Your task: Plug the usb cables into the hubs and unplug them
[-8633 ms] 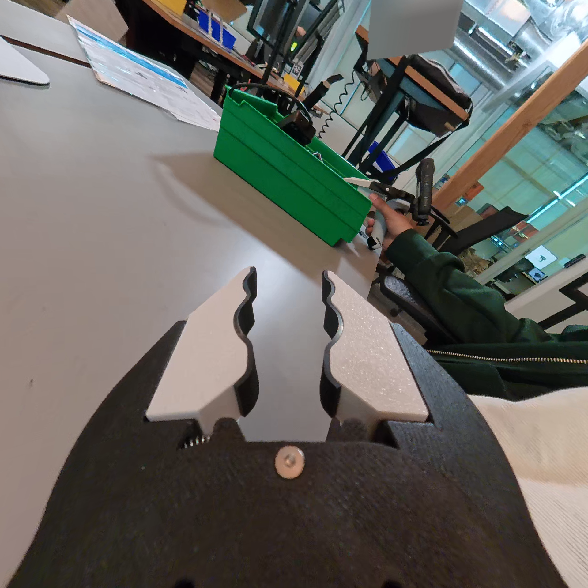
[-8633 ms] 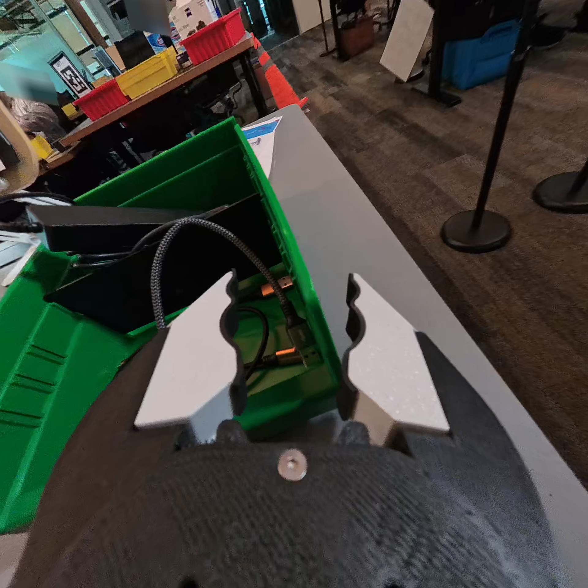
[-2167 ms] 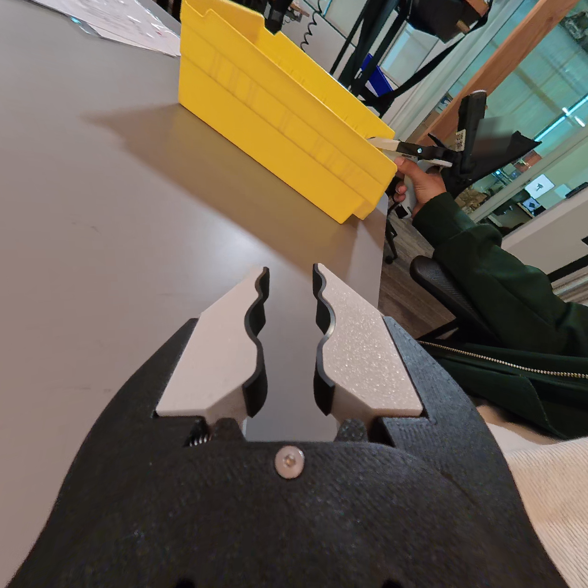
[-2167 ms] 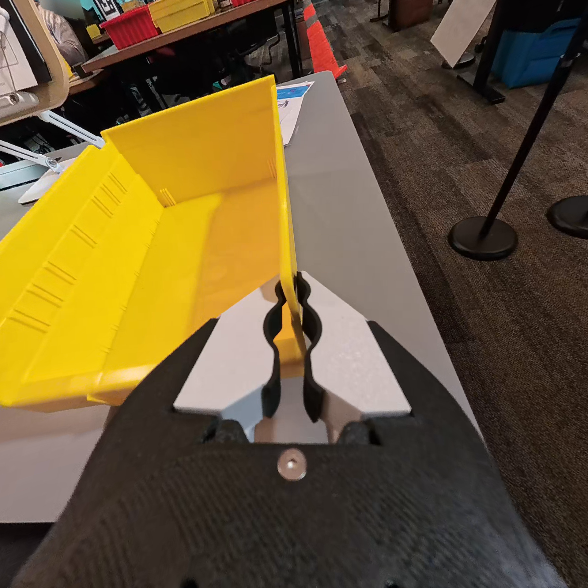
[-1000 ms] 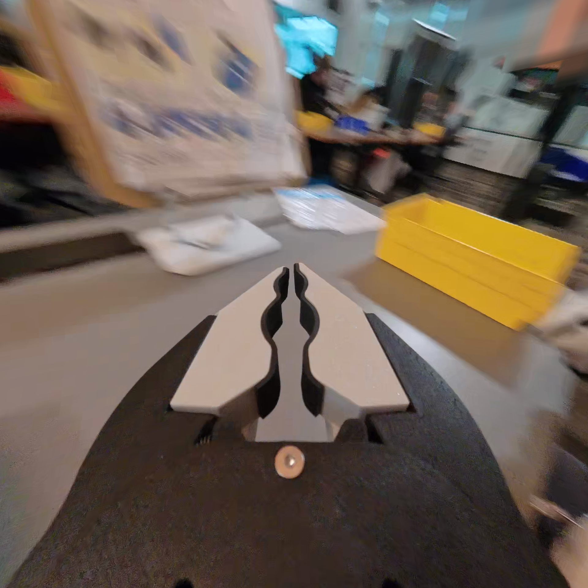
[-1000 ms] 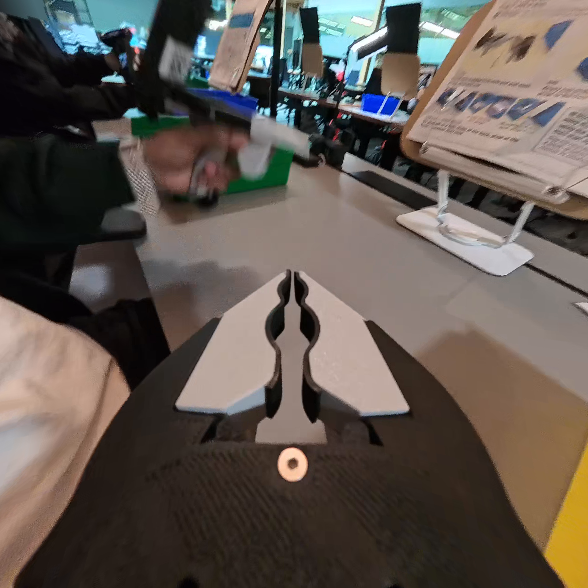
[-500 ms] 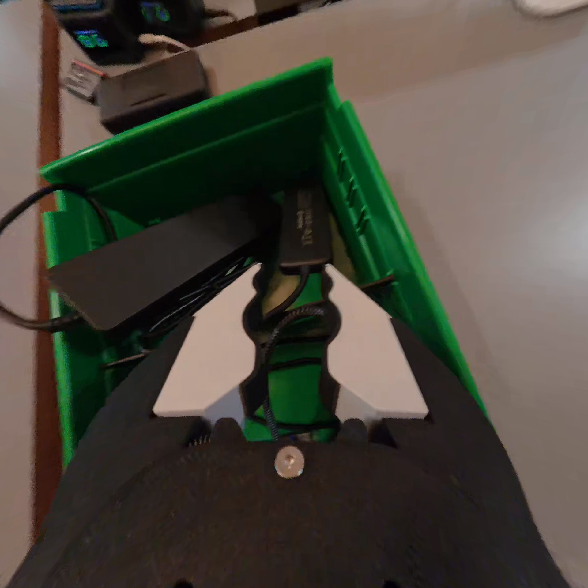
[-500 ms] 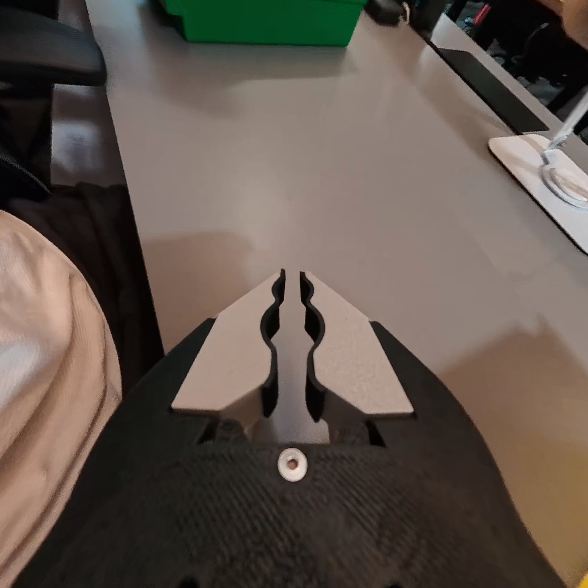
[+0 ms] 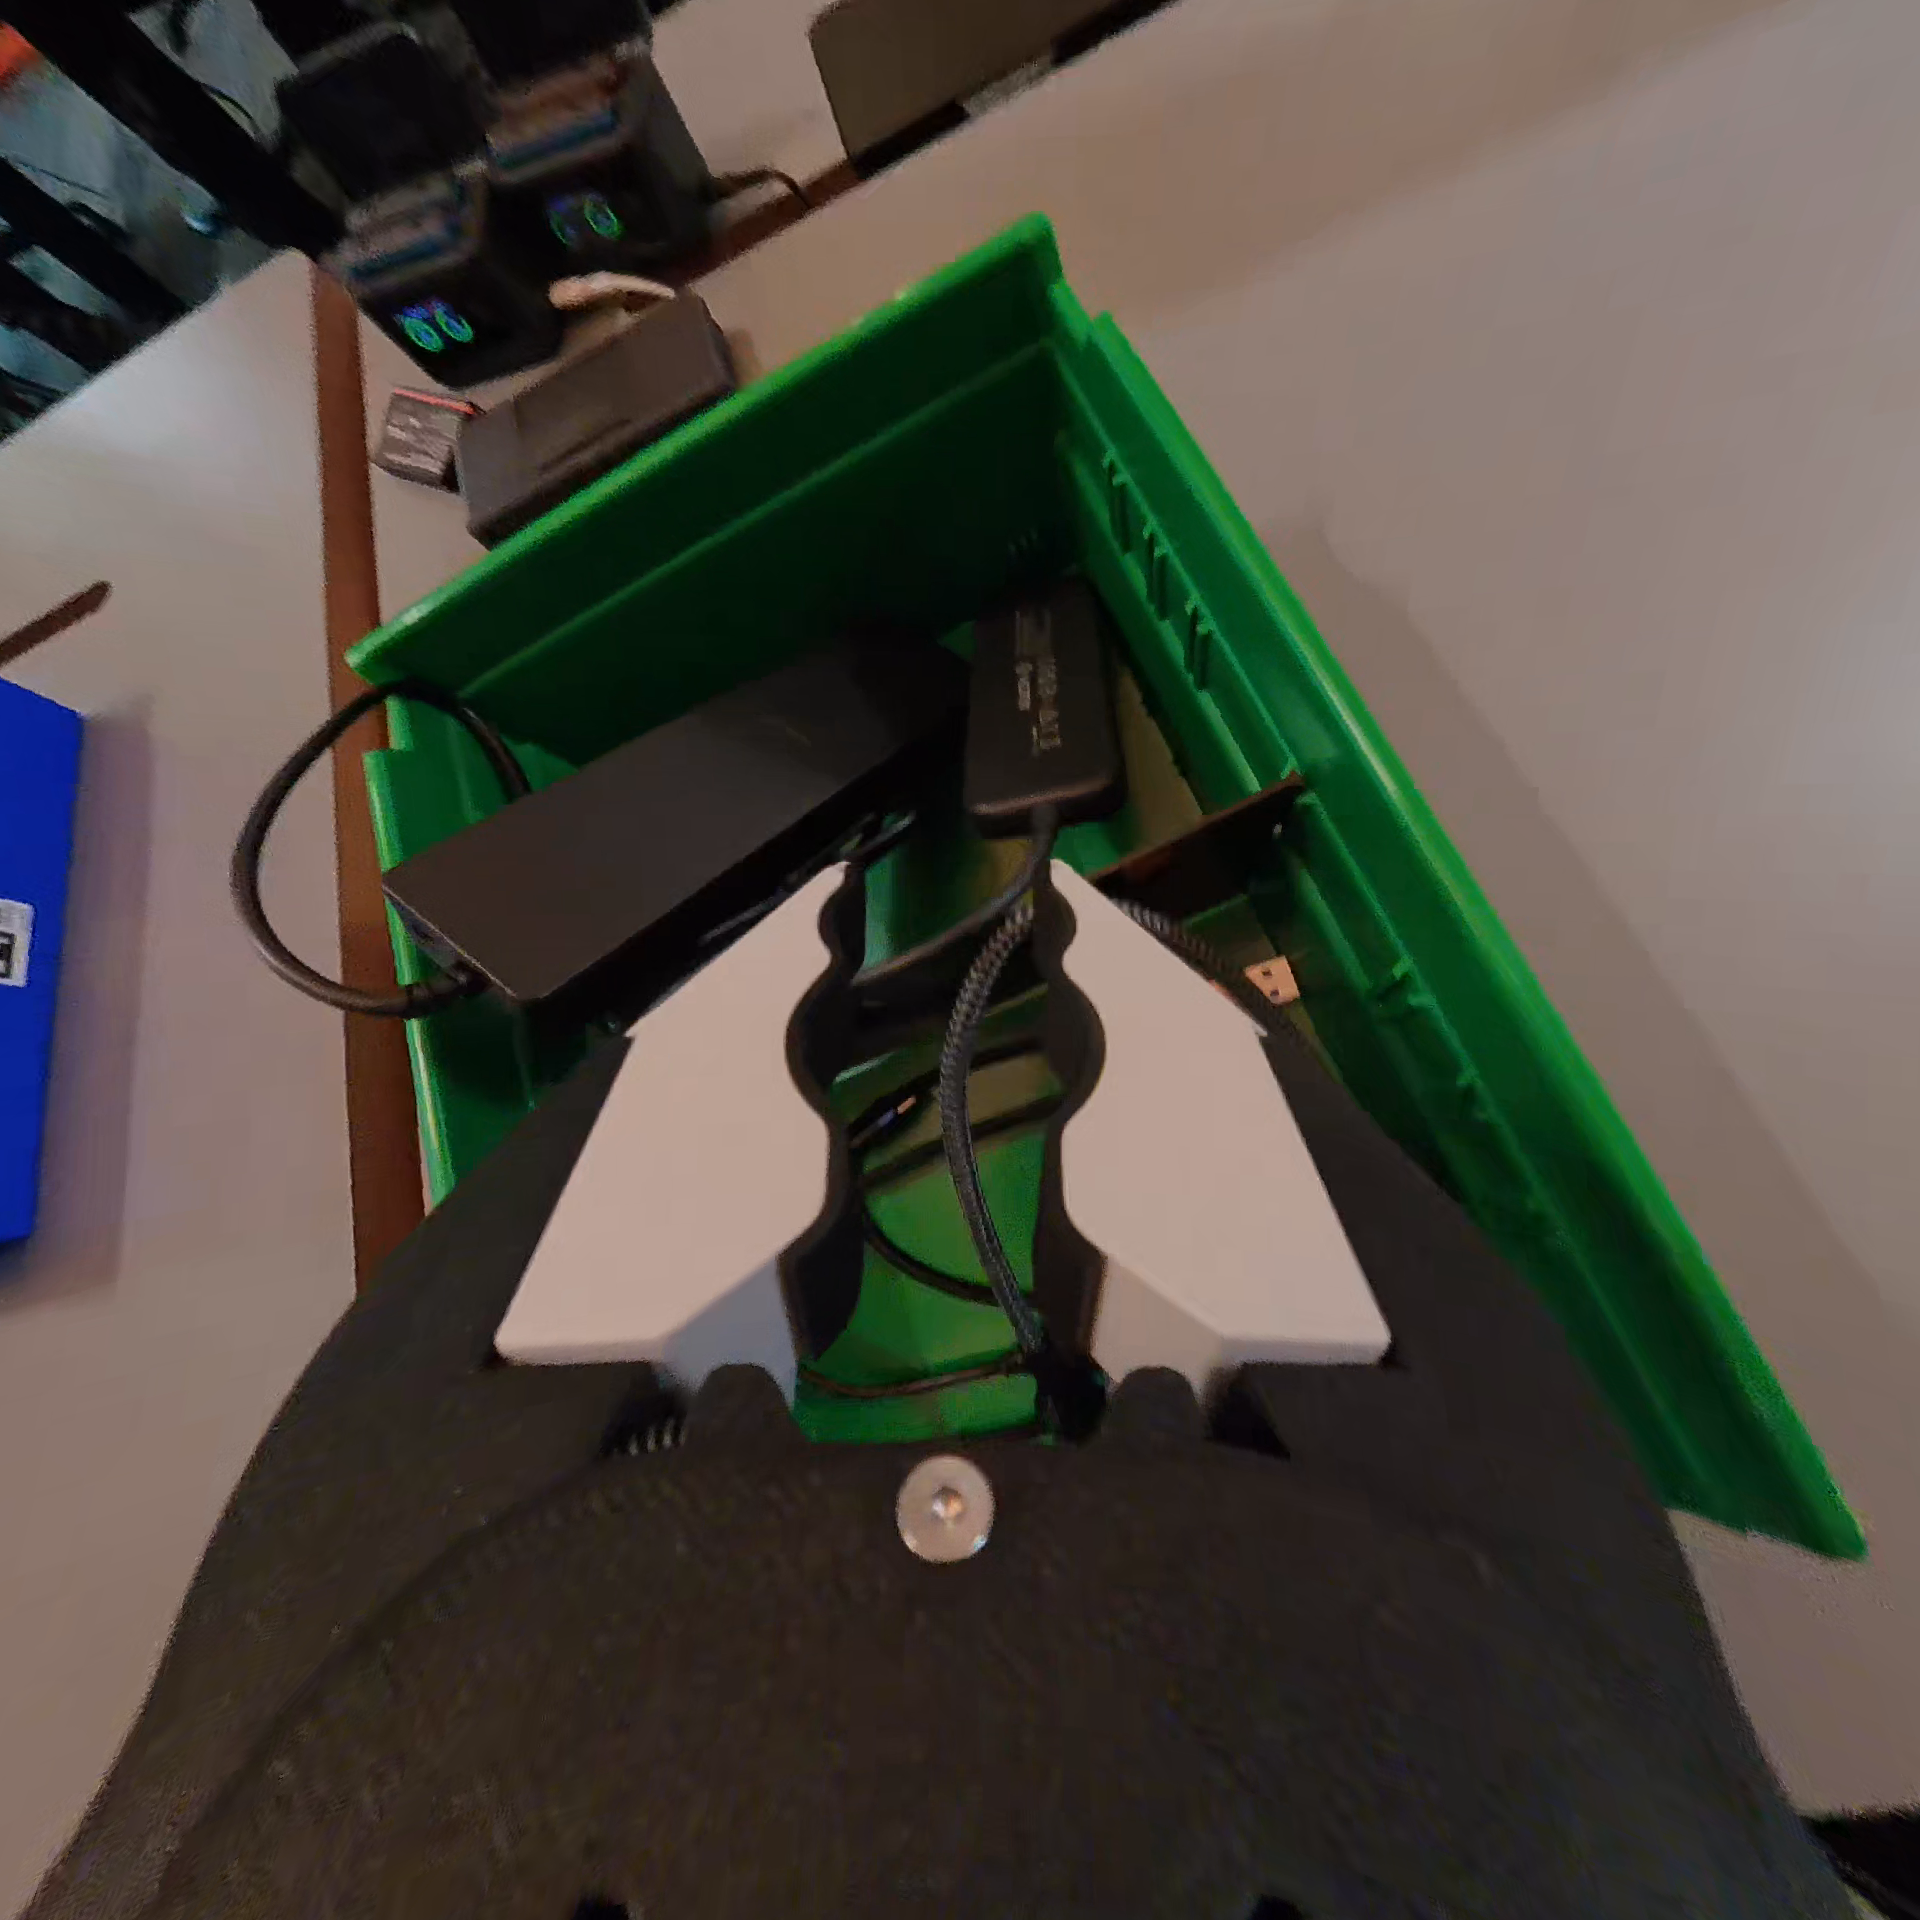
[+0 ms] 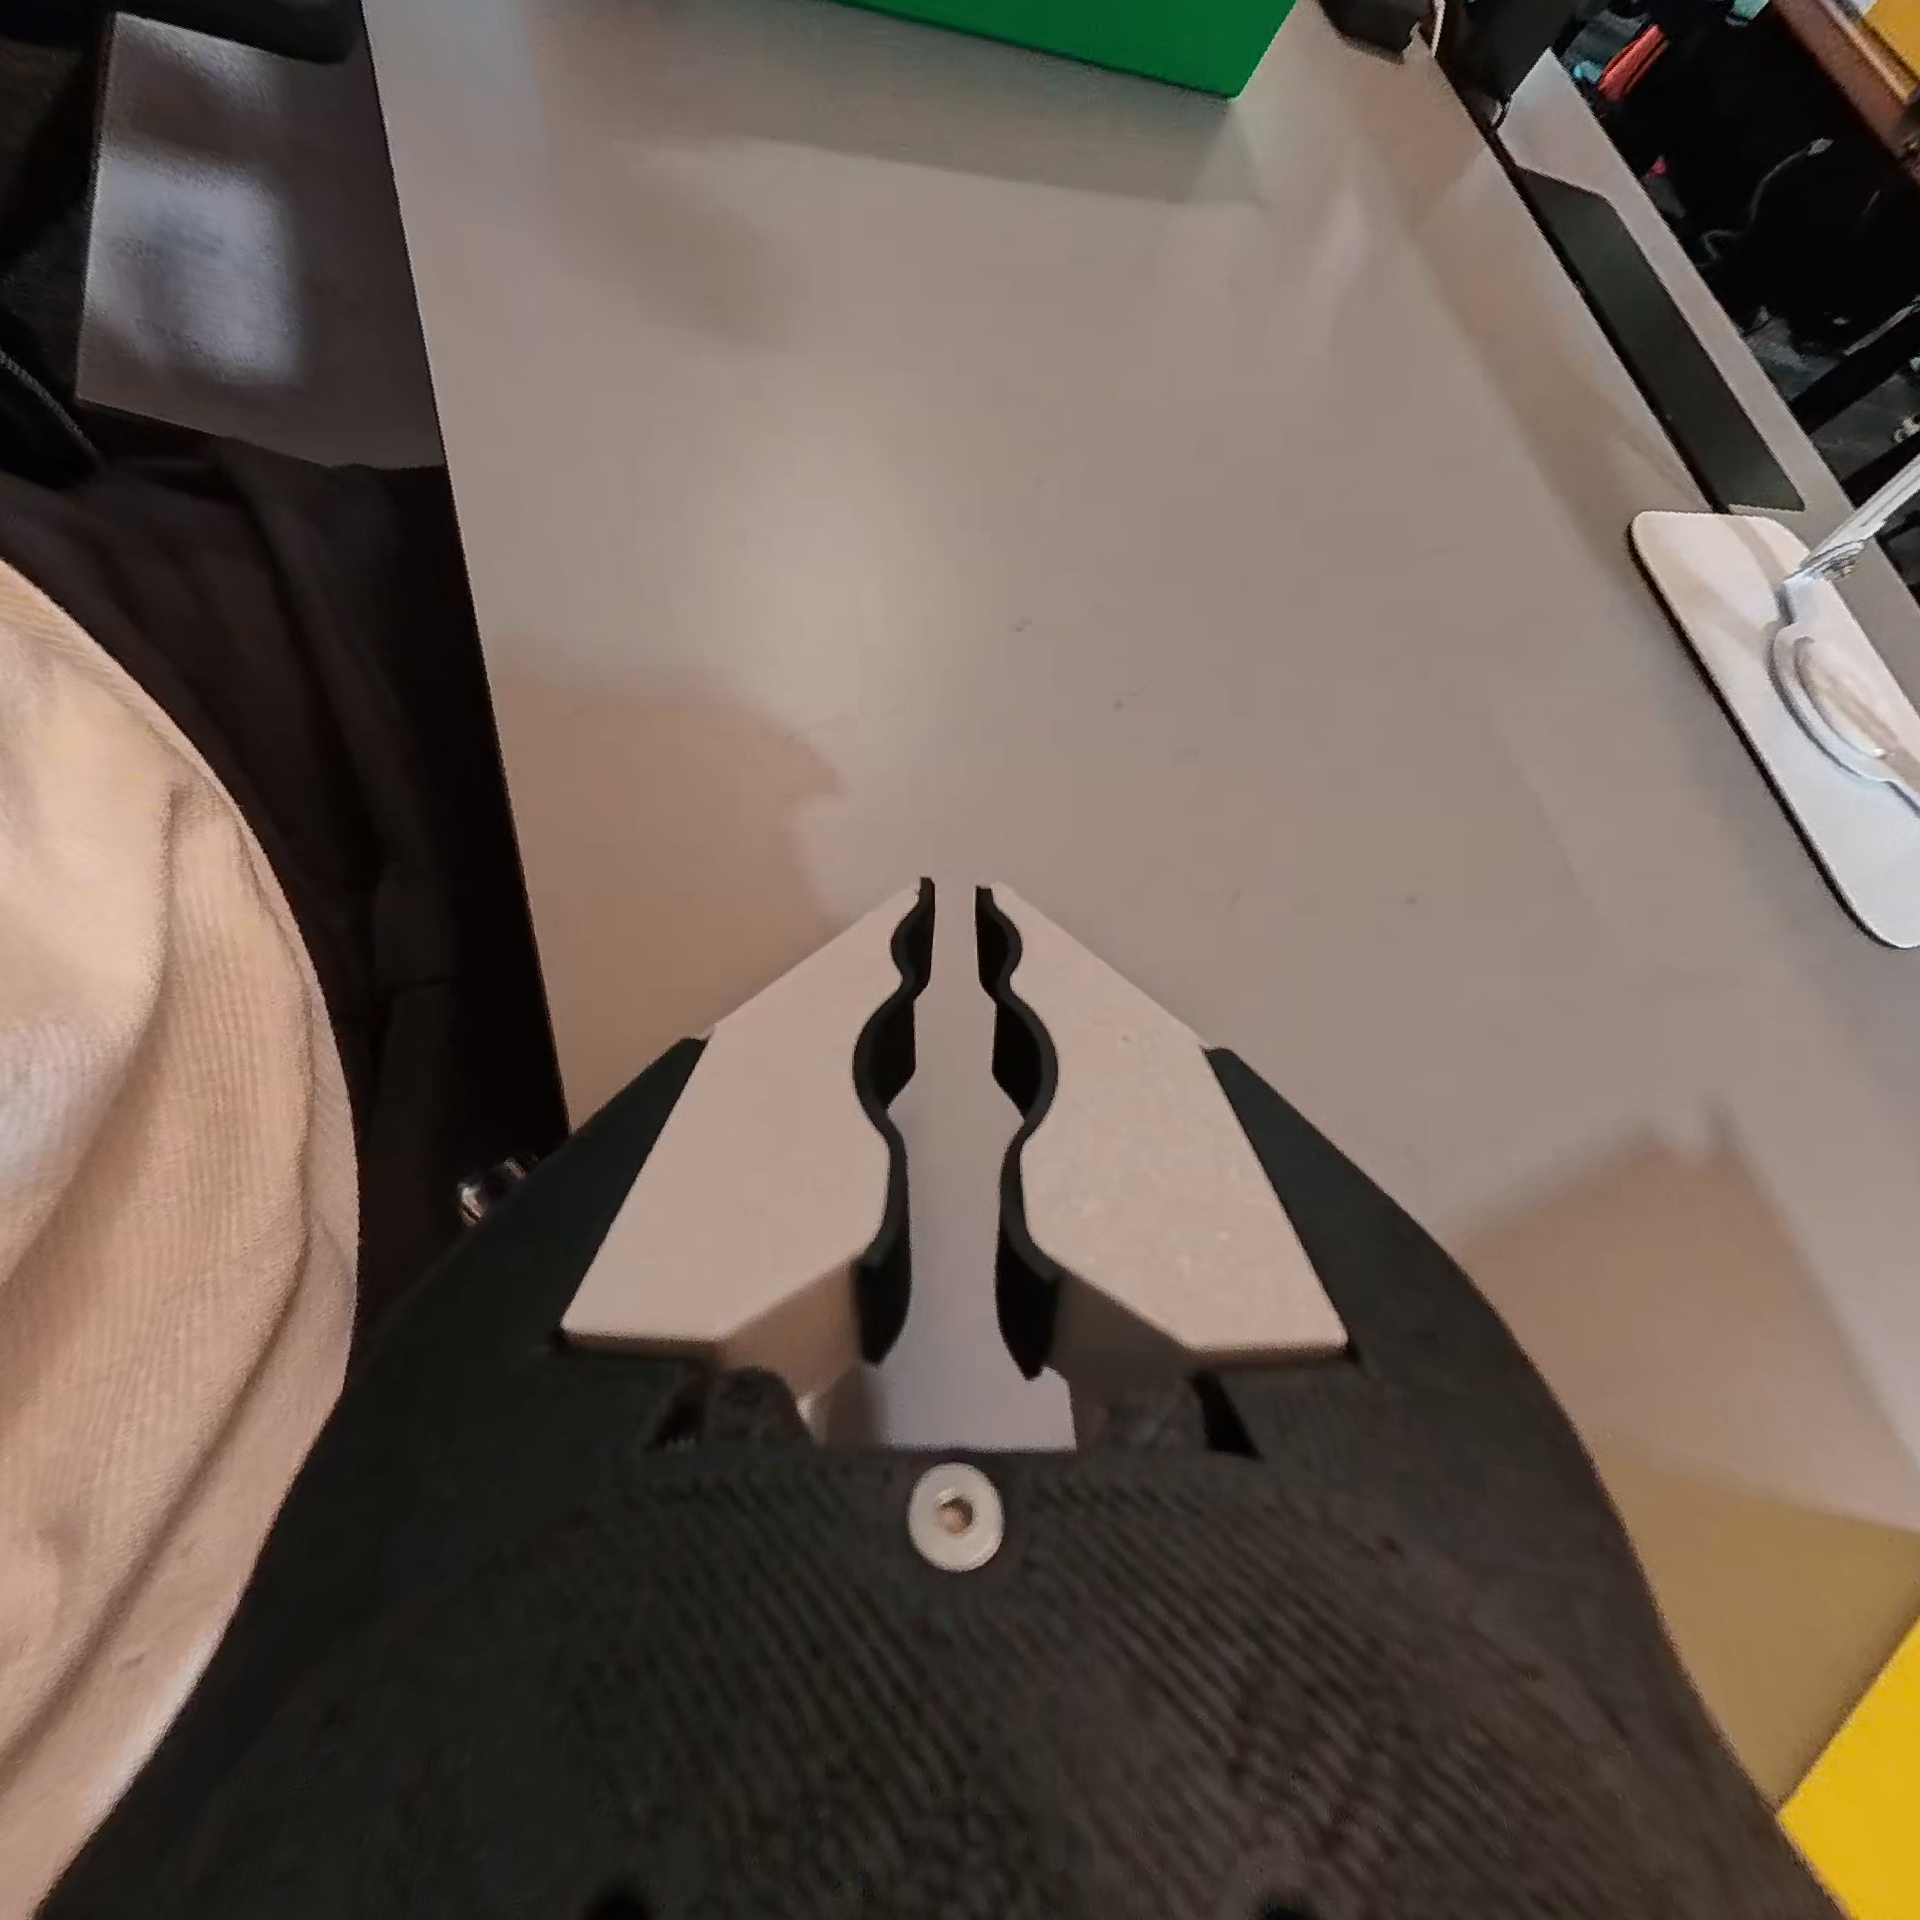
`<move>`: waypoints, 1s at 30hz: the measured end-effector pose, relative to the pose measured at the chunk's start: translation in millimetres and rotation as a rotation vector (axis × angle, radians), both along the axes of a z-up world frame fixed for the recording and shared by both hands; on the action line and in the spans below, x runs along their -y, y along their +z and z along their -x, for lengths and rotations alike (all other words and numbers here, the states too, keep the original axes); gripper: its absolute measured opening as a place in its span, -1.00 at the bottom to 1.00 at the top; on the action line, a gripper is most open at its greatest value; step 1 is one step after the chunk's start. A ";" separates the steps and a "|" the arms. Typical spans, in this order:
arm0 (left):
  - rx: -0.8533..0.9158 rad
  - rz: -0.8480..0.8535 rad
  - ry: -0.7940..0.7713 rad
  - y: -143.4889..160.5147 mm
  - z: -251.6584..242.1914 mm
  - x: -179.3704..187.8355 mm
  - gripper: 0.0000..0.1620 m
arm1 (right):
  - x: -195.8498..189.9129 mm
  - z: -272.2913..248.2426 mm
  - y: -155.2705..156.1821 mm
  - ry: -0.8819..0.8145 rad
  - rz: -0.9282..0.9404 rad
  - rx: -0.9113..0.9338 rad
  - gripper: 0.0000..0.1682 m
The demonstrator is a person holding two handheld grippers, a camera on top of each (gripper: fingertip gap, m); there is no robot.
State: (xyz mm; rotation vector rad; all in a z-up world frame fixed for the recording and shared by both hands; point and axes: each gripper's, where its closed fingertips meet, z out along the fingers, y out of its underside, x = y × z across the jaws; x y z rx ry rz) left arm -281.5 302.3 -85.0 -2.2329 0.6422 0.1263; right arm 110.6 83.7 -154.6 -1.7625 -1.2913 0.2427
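A green bin holds a large flat black hub, a smaller black hub in its far corner, and black cables. A braided cable runs from the small hub down between my fingers. My left gripper is open and empty. It hovers over the bin with its tips just short of the small hub. My right gripper is shut and empty over the bare grey table. The green bin lies far ahead of it.
A blue box lies left of the bin. Black devices with green lights and a black adapter sit behind it. A white stand base is at the right, a yellow bin at the lower right, and a person's light garment at the left.
My left gripper swung from facing across the table to above the green bin and opened. My right gripper tilted down toward the table and stayed shut.
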 end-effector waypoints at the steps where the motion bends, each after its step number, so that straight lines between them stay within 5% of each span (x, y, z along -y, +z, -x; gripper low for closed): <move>1: -0.022 0.035 -0.010 -5.0 2.2 4.9 -0.52 | 0.3 -0.1 -1.5 0.001 0.002 0.007 -0.92; 7: -0.245 0.078 -0.008 -32.3 23.2 5.5 -0.41 | 0.9 3.5 -8.1 0.015 0.014 0.034 -0.92; 14: -0.330 0.021 -0.102 -36.6 17.4 -0.9 -0.56 | 1.4 5.3 -14.6 0.021 0.034 0.054 -0.92; 18: -0.294 0.026 -0.136 -28.8 14.0 7.8 -0.73 | 2.6 5.2 -16.9 0.024 0.039 0.062 -0.92; 25: -0.146 0.077 -0.181 -21.1 5.3 27.9 -0.71 | 3.0 5.8 -12.8 0.025 0.017 0.058 -0.93; 30: -0.114 -0.089 -0.124 9.2 13.0 13.9 -0.69 | 3.1 6.0 -15.1 0.027 0.020 0.069 -0.93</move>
